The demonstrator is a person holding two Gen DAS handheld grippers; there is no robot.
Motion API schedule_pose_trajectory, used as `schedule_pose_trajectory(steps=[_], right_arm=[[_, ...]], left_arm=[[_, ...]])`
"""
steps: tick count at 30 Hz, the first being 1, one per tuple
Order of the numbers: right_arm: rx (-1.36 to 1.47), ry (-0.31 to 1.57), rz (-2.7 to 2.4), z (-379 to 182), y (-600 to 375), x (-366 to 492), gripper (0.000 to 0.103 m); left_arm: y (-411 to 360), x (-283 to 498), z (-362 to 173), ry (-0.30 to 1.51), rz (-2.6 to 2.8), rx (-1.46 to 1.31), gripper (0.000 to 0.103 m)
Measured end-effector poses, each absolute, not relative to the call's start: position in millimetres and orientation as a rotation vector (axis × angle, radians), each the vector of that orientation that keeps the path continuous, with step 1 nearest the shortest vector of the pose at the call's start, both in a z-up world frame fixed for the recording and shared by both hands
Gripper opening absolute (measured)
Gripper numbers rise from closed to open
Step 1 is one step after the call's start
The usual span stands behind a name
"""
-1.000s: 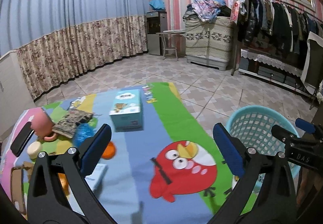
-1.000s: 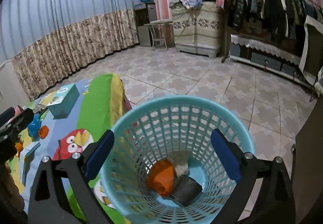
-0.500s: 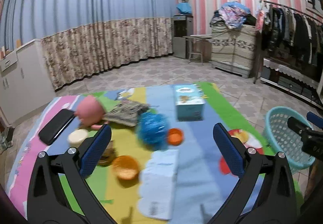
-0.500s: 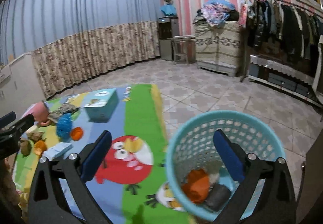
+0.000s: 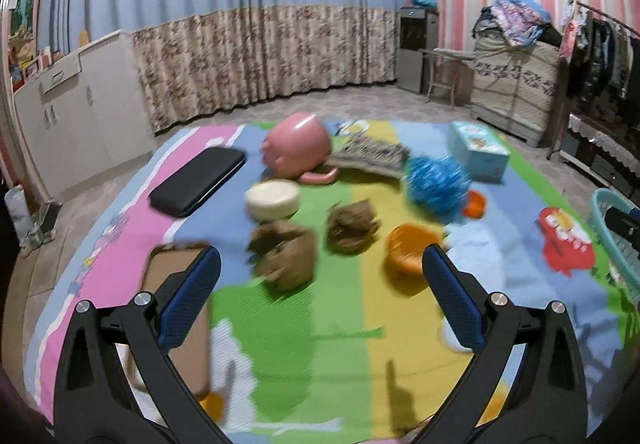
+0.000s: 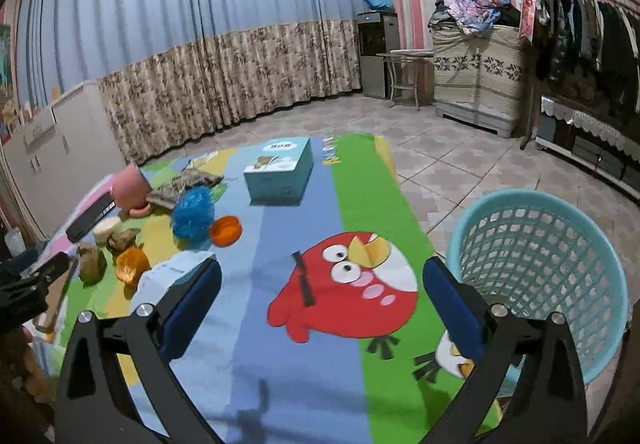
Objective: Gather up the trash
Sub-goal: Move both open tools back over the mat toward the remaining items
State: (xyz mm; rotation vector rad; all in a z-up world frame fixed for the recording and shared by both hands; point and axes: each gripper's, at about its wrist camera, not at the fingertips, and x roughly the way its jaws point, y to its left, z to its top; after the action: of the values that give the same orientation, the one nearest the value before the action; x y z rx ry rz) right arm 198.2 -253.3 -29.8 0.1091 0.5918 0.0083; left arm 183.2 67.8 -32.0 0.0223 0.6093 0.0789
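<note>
Two crumpled brown paper wads (image 5: pixel 282 254) (image 5: pixel 352 226) lie on the colourful mat (image 5: pixel 340 308), with an orange cup (image 5: pixel 406 248) and an orange lid (image 5: pixel 474 204) to their right. My left gripper (image 5: pixel 318 280) is open and empty, just in front of the wads. My right gripper (image 6: pixel 320 292) is open and empty over the red bird print, left of the turquoise basket (image 6: pixel 540 268). The wads (image 6: pixel 92 264), cup (image 6: pixel 130 266) and lid (image 6: pixel 226 230) also show at the left of the right wrist view.
On the mat are a pink mug (image 5: pixel 298 148), a black case (image 5: pixel 198 180), a white round tin (image 5: pixel 272 198), a blue mesh ball (image 5: pixel 436 184), a teal box (image 5: pixel 478 148), a patterned cloth (image 5: pixel 370 156) and a cardboard piece (image 5: pixel 176 308). The basket's rim (image 5: pixel 612 228) shows at the right.
My left gripper has swung left, from the basket side to the cluttered end of the mat. My right gripper has moved left off the basket, over the mat.
</note>
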Motion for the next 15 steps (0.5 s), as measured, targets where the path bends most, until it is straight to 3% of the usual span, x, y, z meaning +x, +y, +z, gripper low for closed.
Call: schedule_pose_trajectory(steps=[15], right_arm=[[0.005, 0.696, -0.016, -50.3, -197.9, 204.6, 0.098]], left_arm=[[102.0, 202.9, -59.4, 0.701, 0.054, -0.07, 0.097]])
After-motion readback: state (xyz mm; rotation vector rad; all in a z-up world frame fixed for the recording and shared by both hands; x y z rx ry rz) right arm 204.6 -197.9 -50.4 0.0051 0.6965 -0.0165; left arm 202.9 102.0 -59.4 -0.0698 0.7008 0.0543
